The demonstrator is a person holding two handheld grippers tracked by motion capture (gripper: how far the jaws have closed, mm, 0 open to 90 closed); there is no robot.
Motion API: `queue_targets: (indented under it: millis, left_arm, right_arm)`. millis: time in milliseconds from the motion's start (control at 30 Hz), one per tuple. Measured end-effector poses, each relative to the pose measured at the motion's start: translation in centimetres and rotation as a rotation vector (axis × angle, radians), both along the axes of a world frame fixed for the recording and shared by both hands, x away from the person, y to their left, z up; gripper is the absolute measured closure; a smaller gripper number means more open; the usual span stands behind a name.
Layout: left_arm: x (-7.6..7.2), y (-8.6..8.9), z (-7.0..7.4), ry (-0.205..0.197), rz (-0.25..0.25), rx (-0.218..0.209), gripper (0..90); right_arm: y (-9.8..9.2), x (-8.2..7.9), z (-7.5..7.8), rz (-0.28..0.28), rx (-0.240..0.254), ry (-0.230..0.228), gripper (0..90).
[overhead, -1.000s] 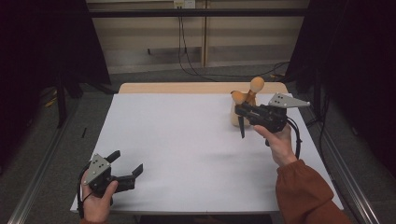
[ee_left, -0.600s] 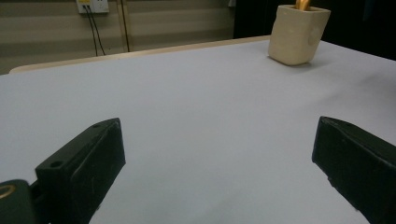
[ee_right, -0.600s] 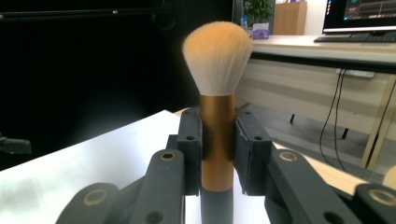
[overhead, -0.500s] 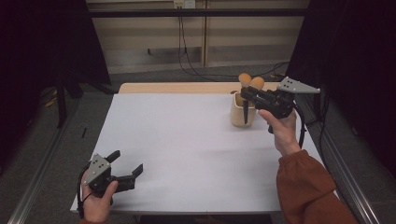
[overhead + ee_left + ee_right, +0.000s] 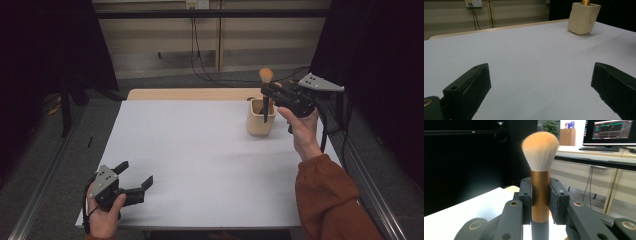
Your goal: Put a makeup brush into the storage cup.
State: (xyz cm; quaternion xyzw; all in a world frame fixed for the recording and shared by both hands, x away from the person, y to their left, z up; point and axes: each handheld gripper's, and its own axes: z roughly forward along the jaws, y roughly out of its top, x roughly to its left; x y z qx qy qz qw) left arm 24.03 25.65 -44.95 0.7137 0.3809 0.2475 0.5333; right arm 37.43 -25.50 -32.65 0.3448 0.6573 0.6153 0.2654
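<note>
- White table (image 5: pixel 200 160): spans most of the high view, with a pale wooden edge (image 5: pixel 190 94) along the far side.
- Rust-coloured sleeve (image 5: pixel 330 200): enters from the bottom right of the high view, leading up to the right hand (image 5: pixel 302 127).
- Right gripper (image 5: pixel 266 95): raised above the far right part of the table, just over the holder, with the grey three-cornered plate (image 5: pixel 320 82) on top. Jaws clamped narrow on the copper ferrule of the makeup brush (image 5: pixel 540 177), one pad on each side, as seen in the right gripper view.
- Left gripper (image 5: pixel 134 181): held low at the near left corner of the table in the left hand (image 5: pixel 102 220). Jaws spread wide, nothing between them; in the left gripper view, bare table surface between the two black jaws.
- Beige holder (image 5: pixel 261 118): standing upright on the far right part of the table, well apart from the left gripper; also visible far off in the left gripper view (image 5: pixel 584 18).
- Makeup brush: upright, peach bristle head (image 5: pixel 266 75) on top, dark handle pointing down towards the holder's opening. Lower tip possibly inside the rim, though not clear from the high view.
- Monitor (image 5: pixel 610 132): lit, on a desk in the background of the right gripper view.
</note>
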Motion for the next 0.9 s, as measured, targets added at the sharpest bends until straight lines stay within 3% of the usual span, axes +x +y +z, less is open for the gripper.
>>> queue_targets:
  millis: [500,900]
  left_arm:
    - [0.0,0.1,0.0,0.0,-0.005,0.006,2.5]
    - [0.0,0.1,0.0,0.003,-0.005,0.005,2.5]
  right_arm:
    - [-0.2,3.1,0.1,-0.094,-0.014,0.011,73.8]
    - [0.1,4.5,-0.5,-0.099,-0.022,0.022,73.8]
